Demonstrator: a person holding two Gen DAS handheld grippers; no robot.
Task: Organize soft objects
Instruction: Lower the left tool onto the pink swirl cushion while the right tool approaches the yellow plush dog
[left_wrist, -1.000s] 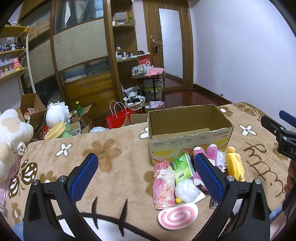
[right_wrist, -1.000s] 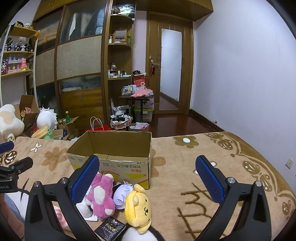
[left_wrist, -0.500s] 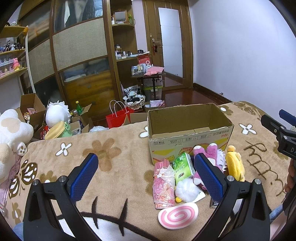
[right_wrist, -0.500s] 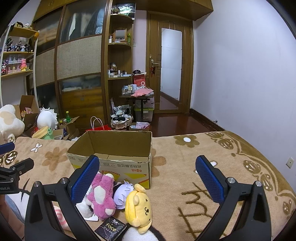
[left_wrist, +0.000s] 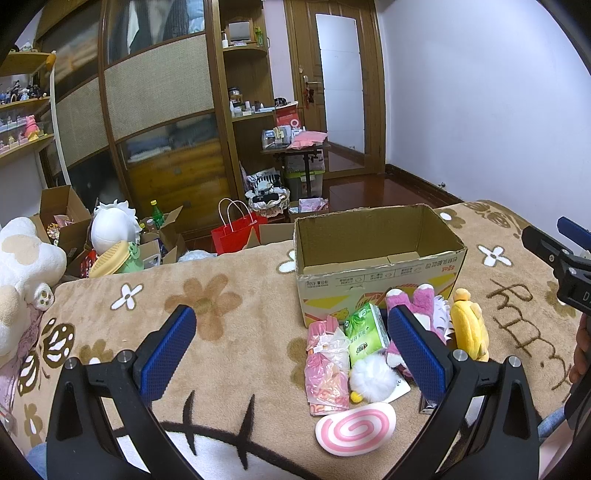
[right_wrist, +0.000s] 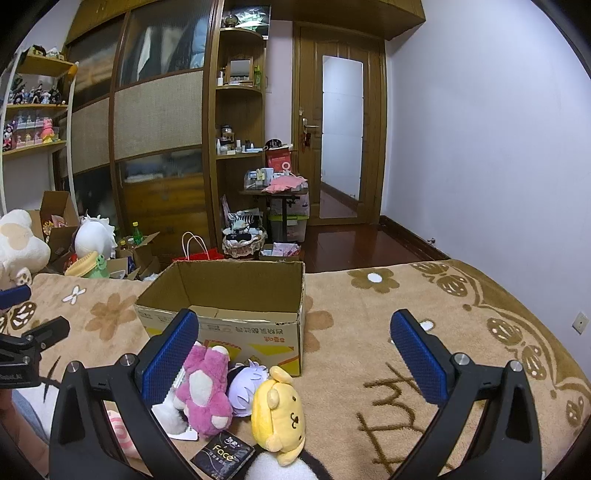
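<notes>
An open, empty cardboard box (left_wrist: 376, 266) (right_wrist: 229, 306) stands on the brown flowered blanket. In front of it lie soft things: a pink plush (right_wrist: 203, 391) (left_wrist: 413, 299), a yellow dog plush (right_wrist: 279, 410) (left_wrist: 469, 328), a purple-haired plush (right_wrist: 245, 380), a white fluffy ball (left_wrist: 371, 376), a green tissue pack (left_wrist: 364, 334), a pink wrapped pack (left_wrist: 327, 365) and a pink spiral lollipop cushion (left_wrist: 354, 422). My left gripper (left_wrist: 291, 350) is open and empty, left of the pile. My right gripper (right_wrist: 295, 354) is open and empty above the plushes.
A black "Face" packet (right_wrist: 223, 456) lies by the yellow plush. A big white plush (left_wrist: 18, 273) sits at the blanket's left edge. Past the bed are a red bag (left_wrist: 236, 230), boxes, a wardrobe and a door.
</notes>
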